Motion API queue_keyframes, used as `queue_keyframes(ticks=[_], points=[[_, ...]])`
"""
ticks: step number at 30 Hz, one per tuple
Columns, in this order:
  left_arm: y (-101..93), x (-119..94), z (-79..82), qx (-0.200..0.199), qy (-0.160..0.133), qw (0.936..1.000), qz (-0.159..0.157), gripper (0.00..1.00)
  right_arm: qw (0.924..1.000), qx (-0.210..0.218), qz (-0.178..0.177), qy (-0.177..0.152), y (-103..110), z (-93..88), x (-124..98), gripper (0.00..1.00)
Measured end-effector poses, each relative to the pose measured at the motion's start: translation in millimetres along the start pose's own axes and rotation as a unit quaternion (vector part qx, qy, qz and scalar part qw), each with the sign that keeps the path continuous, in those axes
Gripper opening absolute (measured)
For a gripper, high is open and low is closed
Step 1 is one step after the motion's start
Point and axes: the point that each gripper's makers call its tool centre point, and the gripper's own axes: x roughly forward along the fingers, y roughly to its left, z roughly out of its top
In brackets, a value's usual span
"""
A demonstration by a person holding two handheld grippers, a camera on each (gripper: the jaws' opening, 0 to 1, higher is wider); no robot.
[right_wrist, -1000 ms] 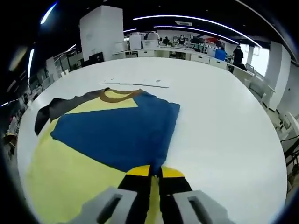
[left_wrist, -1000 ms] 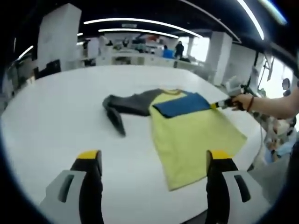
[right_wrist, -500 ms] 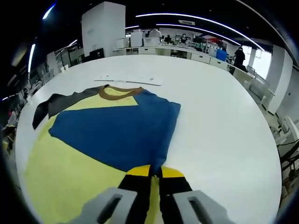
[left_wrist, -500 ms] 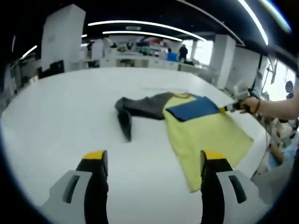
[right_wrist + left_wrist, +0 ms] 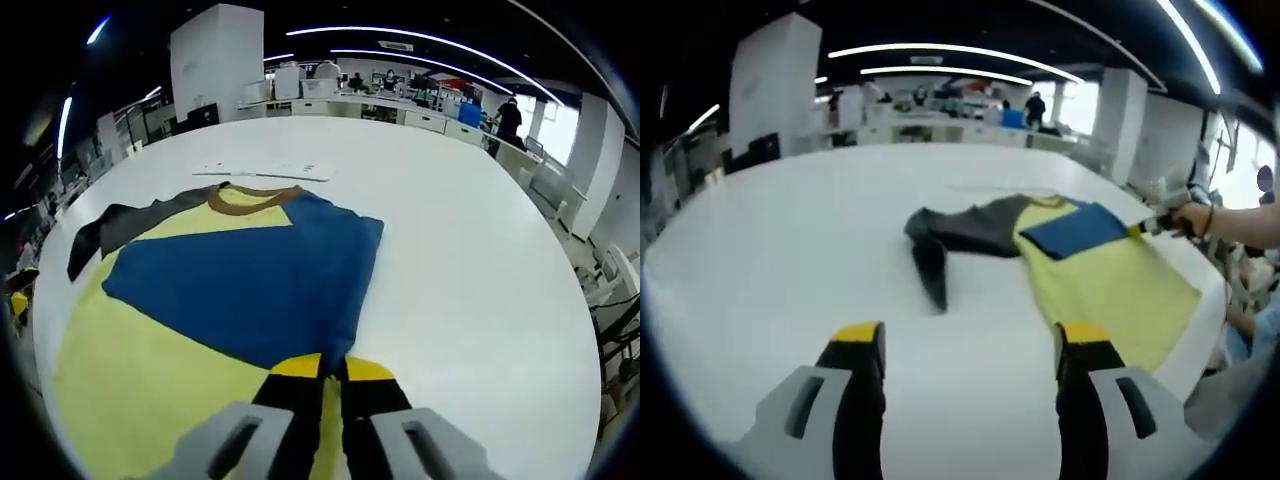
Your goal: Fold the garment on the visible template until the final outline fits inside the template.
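The right hand-held gripper point(image 5: 333, 368) is pinched tight on the blue sleeve point(image 5: 250, 285), folded over the yellow shirt point(image 5: 1095, 270) on the counter point(image 5: 780, 250). The left hand-held gripper point(image 5: 960, 345) is wide open and holds nothing. The gray sleeve point(image 5: 940, 240) at 9 o'clock may bunch if pulled fast.

Open-plan office, long ceiling light strips point(image 5: 420, 42), white square columns point(image 5: 775, 85), distant desks point(image 5: 400, 115), bright windows point(image 5: 1240, 160)

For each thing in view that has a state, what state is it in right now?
Shirt: lying flat on the table, partly folded.
Blue sleeve: folded over the yellow body.
Grey sleeve: spread out, unfolded.
Right gripper: shut on the blue sleeve.
Left gripper: open, above the table.
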Motion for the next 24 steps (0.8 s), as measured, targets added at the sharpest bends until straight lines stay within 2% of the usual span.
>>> queue_keyframes(ticks=[5, 8, 10, 14, 15, 21, 24], points=[[1.4, 8, 2.0, 0.004, 0.001, 1.0, 0.0, 0.61, 1.0, 0.003, -0.001, 0.0, 3, -1.3, -4, 0.01], [2.3, 11, 3.1, 0.006, 0.001, 1.0, 0.0, 0.6, 0.9999, -0.013, -0.001, 0.0, -1, 0.0, 0, 0.02], [3.3, 13, 4.0, 0.005, -0.001, 1.0, 0.001, 0.6, 0.9999, -0.012, -0.003, -0.001, 0, 0.3, -2, 0.06], [7.7, 18, 5.7, 0.012, 0.004, 0.9999, 0.011, 0.6, 0.9998, 0.003, -0.006, -0.019, -4, 5.5, 0, 0.36], [8.1, 18, 6.4, 0.014, 0.004, 0.9998, 0.011, 0.59, 0.9996, 0.012, -0.002, -0.027, -6, 9.7, 2, 0.41], [10.9, 22, 10.0, 0.021, 0.003, 0.9997, 0.013, 0.57, 0.9971, 0.002, 0.022, -0.072, 9, 29.7, -15, 0.59], [12.1, 26, 13.8, 0.026, 0.002, 0.9996, 0.013, 0.57, 0.994, 0.001, 0.047, -0.098, 22, 42.6, -29, 0.7]])
